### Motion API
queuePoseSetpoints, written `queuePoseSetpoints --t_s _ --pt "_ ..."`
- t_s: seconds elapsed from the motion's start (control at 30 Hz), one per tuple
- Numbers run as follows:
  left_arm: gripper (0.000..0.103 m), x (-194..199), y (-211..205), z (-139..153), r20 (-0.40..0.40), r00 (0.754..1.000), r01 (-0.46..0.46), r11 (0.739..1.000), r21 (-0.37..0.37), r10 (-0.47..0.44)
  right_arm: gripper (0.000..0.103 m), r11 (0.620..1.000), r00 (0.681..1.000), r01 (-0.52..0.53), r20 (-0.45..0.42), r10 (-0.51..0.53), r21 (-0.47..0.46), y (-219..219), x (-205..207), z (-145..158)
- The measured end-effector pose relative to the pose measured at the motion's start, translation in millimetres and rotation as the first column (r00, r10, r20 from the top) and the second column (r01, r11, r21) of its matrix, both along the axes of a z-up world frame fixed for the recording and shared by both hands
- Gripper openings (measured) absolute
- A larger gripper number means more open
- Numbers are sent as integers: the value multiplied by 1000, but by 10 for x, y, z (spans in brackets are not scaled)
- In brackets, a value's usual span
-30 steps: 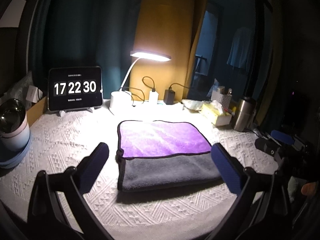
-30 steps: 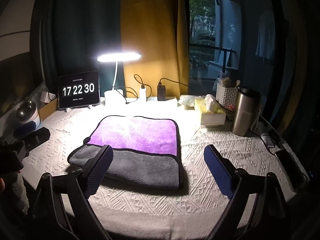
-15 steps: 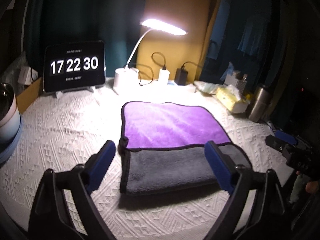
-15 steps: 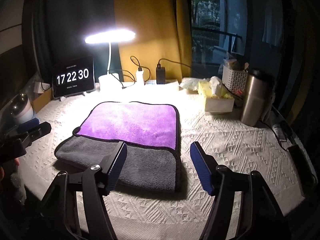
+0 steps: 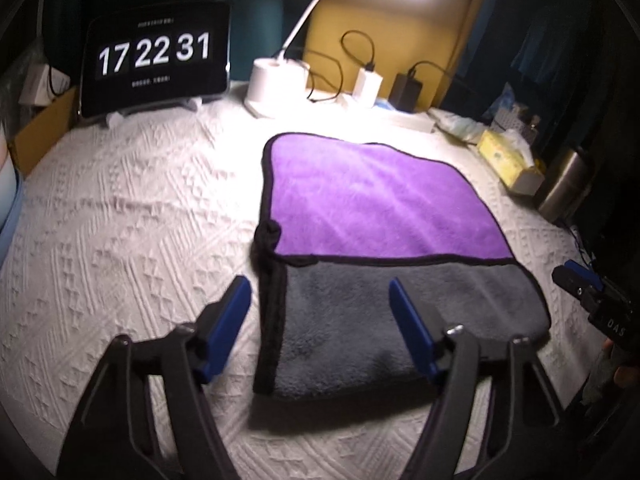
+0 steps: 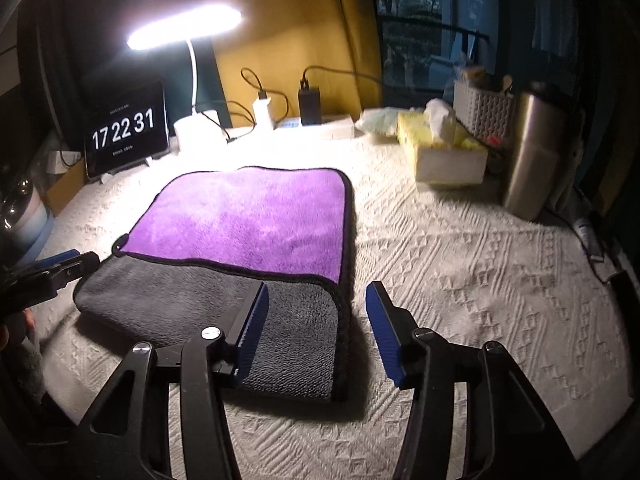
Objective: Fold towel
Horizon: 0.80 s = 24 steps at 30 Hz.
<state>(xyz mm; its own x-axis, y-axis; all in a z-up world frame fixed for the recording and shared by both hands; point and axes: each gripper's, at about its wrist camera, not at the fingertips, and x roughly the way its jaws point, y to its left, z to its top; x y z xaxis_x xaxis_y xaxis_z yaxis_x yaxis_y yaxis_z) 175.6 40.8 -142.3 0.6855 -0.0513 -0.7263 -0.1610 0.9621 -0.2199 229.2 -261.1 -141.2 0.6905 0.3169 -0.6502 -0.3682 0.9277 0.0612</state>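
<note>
A purple and grey towel (image 5: pixel 384 240) lies partly folded on the white patterned tablecloth, purple layer on top at the back, grey strip at the front; it also shows in the right wrist view (image 6: pixel 248 236). My left gripper (image 5: pixel 320 292) is open and empty, its blue fingers straddling the towel's front left corner just above it. My right gripper (image 6: pixel 316 300) is open and empty, its fingers straddling the towel's front right corner. The right gripper's tip (image 5: pixel 580 280) shows at the right edge of the left view; the left gripper's tip (image 6: pixel 60 264) shows at the left edge of the right view.
A tablet clock (image 5: pixel 156 56) and a lit desk lamp (image 5: pixel 276 84) stand at the back with chargers and cables. A yellow tissue box (image 6: pixel 444 148), a white basket (image 6: pixel 480 108) and a steel tumbler (image 6: pixel 532 148) stand at the right. A bowl (image 6: pixel 20 208) sits far left.
Both grippers have moved forward and down toward the towel's front corners and have narrowed their opening. The towel has not moved. The clock went from 30 to 31.
</note>
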Motion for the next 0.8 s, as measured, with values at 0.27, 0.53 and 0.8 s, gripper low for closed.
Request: queuePoseSetpoints --t_s 0.27,0.53,0.8 --pt "61 143 13 -152 -57 998 0 1000 3 0 53 1000 997 19 -71 -18 17 -63 211 -203" --pt "46 176 -17 -198 -76 997 1 999 34 1 44 1000 993 16 -118 -15 7 -34 334 -339" --pt "23 139 -21 -222 -70 998 -4 998 60 8 31 1000 991 2 -136 -2 -1 -2 347 -394"
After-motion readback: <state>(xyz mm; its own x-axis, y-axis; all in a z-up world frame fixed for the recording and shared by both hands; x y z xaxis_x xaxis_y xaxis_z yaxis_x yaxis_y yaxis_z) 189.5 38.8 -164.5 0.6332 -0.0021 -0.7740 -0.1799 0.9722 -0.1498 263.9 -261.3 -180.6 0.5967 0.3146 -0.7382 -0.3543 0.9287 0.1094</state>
